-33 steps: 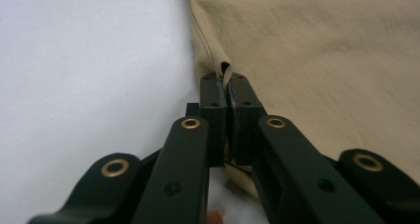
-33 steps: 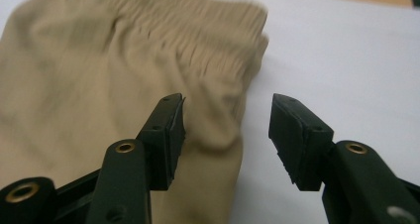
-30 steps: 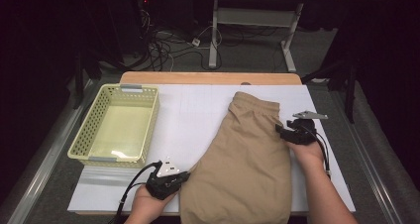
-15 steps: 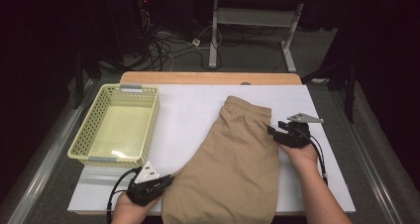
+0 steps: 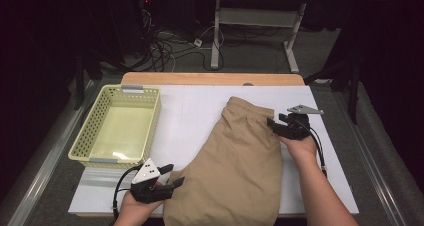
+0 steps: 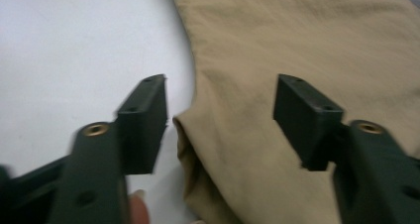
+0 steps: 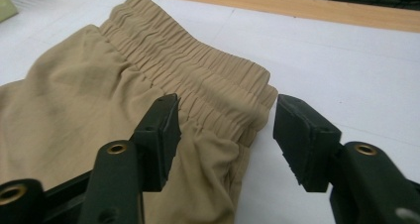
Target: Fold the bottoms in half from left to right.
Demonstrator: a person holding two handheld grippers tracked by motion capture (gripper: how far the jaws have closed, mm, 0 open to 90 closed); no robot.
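Left gripper [image 5: 171, 175] jaws just opening, fabric edge between, unpinched. Right gripper [image 5: 272, 123] half-open at waistband, gripping nothing. Shorts [image 5: 235, 163] lie flat mid-table. I risk snagging one layer only; fold would skew.

Place: a lab or recording room
Surface: white board [image 5: 200, 106] over a wooden top
Surroundings: black curtains
Floor: tangled cables [image 5: 165, 46], grey carpet
Behind: metal-legged bench [image 5: 252, 21]
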